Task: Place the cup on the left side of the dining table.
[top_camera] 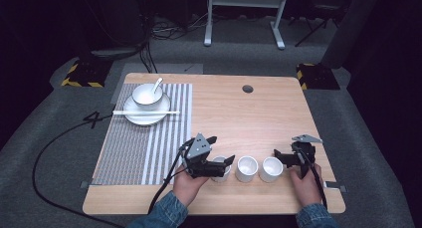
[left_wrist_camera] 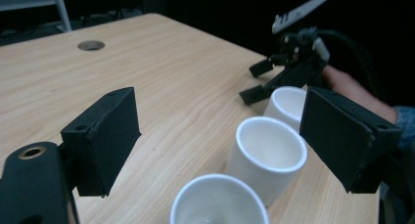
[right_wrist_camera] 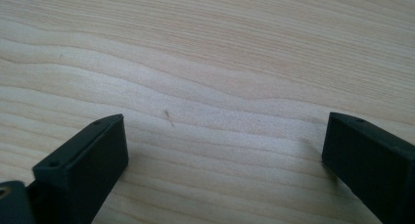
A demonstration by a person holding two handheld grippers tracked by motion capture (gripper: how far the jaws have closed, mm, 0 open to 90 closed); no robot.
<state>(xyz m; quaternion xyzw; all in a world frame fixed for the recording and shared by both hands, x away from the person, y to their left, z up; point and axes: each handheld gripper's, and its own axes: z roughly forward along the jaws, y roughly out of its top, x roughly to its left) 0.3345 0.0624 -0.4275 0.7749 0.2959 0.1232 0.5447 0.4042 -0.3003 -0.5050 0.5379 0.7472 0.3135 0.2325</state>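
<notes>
Near the front edge of the wooden table point(top_camera: 249, 118), the left gripper point(top_camera: 220, 164) has its jaws spread wide around the leftmost of three white cups point(top_camera: 219, 170), not closed on it. Just beside that cup stands the middle cup point(top_camera: 247, 168), then the right cup point(top_camera: 271, 169). The right gripper point(top_camera: 281, 157) hovers just beyond that last cup, jaws apart over bare wood. Farther back, on a striped placemat point(top_camera: 149, 138), a bowl point(top_camera: 147, 96) sits on a plate point(top_camera: 147, 116) with chopsticks point(top_camera: 145, 112) laid across.
</notes>
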